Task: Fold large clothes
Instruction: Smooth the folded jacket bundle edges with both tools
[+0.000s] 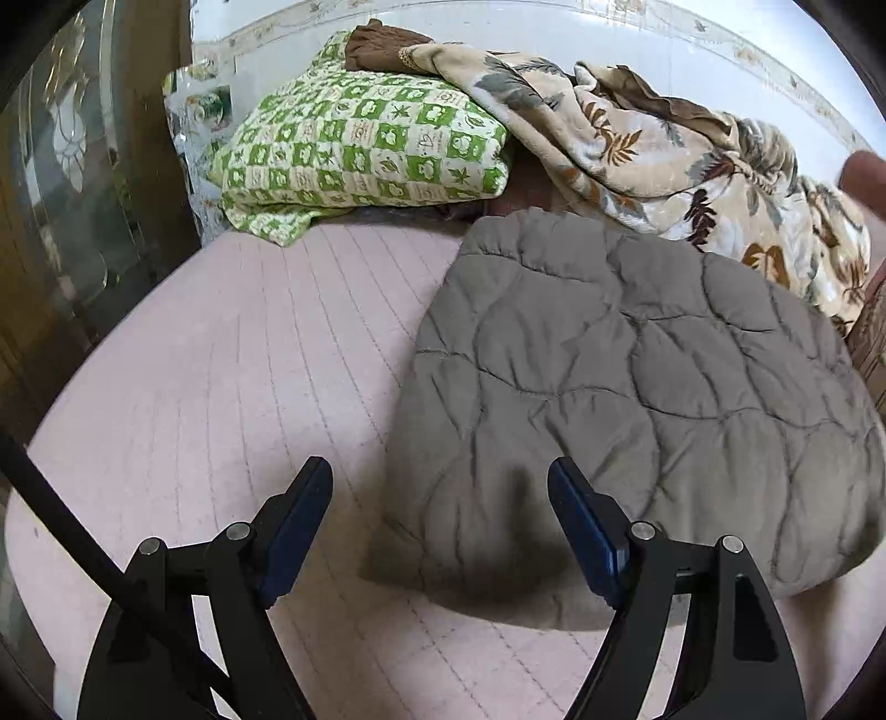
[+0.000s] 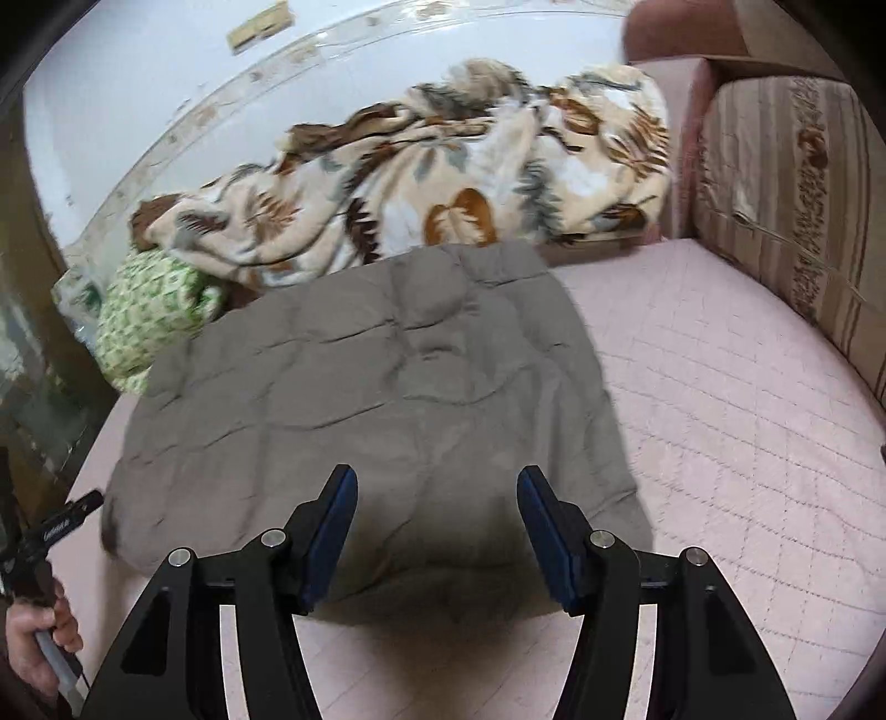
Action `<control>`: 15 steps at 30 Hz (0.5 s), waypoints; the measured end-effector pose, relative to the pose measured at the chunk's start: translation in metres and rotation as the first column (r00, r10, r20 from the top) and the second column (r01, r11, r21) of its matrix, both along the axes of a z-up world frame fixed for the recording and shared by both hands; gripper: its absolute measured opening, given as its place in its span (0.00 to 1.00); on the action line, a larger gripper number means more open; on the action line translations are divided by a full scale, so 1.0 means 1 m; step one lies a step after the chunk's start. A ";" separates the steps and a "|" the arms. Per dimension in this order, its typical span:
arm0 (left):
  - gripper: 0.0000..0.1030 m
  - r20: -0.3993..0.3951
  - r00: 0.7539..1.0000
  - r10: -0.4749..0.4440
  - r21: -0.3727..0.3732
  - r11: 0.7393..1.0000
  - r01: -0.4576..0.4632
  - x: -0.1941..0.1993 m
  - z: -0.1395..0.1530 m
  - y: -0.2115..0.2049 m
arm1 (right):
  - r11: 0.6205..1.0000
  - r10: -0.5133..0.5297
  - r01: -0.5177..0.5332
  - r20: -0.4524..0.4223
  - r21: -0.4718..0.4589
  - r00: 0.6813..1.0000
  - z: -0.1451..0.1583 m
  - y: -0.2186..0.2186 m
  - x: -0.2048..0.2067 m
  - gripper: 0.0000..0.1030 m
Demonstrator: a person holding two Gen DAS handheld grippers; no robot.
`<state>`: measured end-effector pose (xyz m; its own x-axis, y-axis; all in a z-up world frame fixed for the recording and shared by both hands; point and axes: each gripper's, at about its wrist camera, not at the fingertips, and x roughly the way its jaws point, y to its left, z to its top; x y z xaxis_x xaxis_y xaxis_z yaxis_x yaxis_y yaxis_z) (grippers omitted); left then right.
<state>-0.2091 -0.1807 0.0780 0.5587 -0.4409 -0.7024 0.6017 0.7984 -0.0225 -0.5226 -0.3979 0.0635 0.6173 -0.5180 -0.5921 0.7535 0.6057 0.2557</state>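
**Both grippers open over grey quilted garment; no grip yet**

Left gripper [image 1: 440,476] stands wide open and empty above the near left edge of the grey quilted garment [image 1: 637,376]. Right gripper [image 2: 437,484] is likewise open and empty over the near edge. The garment lies flat on the pink bedcover [image 2: 720,387], mid-bed. Recommendation: pinch both near corners squarely, then lift evenly toward the far edge.

Ahead of me, a pink quilted bed [image 1: 232,387] meets a white tiled wall [image 1: 554,33]; a wooden glass-panelled cabinet [image 1: 66,166] stands left.
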 end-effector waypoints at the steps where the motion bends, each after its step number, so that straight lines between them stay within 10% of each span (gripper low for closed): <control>1: 0.77 -0.004 1.000 -0.009 0.000 1.000 0.009 -0.003 0.000 -0.003 | 1.000 0.019 -0.019 -0.005 0.000 1.000 0.000 0.005 0.005 0.62; 15: 0.78 0.024 0.993 -0.115 0.163 0.981 0.109 -0.039 -0.032 -0.059 | 0.984 0.161 -0.173 -0.204 -0.040 0.966 -0.034 0.047 0.104 0.63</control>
